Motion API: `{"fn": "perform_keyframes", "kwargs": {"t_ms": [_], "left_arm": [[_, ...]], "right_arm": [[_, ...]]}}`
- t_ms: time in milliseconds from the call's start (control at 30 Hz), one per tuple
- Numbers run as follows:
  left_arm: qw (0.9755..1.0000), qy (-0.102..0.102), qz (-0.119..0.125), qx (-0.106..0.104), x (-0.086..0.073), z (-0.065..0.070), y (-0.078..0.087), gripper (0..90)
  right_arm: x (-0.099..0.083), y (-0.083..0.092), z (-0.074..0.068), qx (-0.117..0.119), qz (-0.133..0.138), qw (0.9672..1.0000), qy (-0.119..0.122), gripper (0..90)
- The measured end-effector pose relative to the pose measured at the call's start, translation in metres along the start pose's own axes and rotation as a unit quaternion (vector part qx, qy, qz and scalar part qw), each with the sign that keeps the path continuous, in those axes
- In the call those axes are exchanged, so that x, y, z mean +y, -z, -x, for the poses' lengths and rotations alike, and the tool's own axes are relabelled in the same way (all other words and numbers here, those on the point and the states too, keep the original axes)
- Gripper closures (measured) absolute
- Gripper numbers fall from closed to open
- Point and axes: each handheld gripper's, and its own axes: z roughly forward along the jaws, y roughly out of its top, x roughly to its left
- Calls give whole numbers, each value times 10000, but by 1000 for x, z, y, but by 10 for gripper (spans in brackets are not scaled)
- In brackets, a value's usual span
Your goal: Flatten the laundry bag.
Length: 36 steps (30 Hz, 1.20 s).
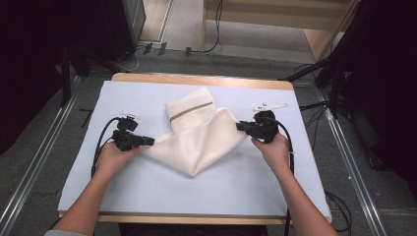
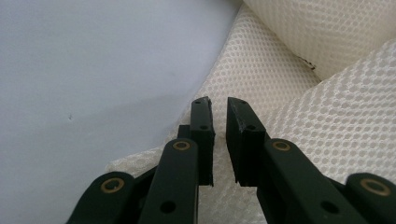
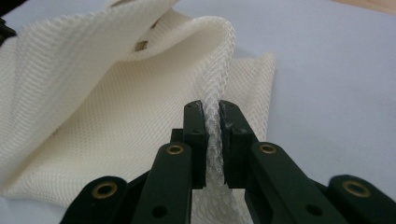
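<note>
1. The cream mesh fabric bag [image 1: 196,135] lies mid-table on the pale blue cloth [image 1: 147,187], partly folded.
2. The right gripper [image 3: 212,106] is clamped on the bag's right edge.
3. The left gripper [image 2: 218,101] has a narrow gap over the left corner, gripping nothing yet.
4. Left to do: grasp that corner and finish folding.

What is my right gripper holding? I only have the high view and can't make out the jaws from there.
Observer: In the right gripper view, the right gripper is shut on a bunched edge of the white mesh cloth.
Operator: And the left one?
Observer: In its own view, the left gripper has a narrow gap between its jaws with no cloth pinched in it; the mesh lies just beyond the tips.
</note>
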Motion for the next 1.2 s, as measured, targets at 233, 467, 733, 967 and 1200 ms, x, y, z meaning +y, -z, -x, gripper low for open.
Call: {"fn": "perform_keyframes", "kwargs": {"t_ms": [233,467,733,967,1200], "left_arm": [[10000,-48,27,15,-3,1,-2,843],[10000,-63,41,13,-4,2,-2,839],[10000,-63,63,-4,-4,1,-2,831],[9999,-61,87,-7,-5,2,-2,828],[9999,-122,45,-18,-6,1,-1,820]], "right_arm": [[-13,-3,18,-146,-278,9992,-255,752],[15,-3,9,38,224,9994,-254,642],[58,-36,-2,266,243,9990,-279,551],[77,-70,-8,348,115,9982,-482,449],[72,-66,-18,509,-228,9979,-328,850]]}}
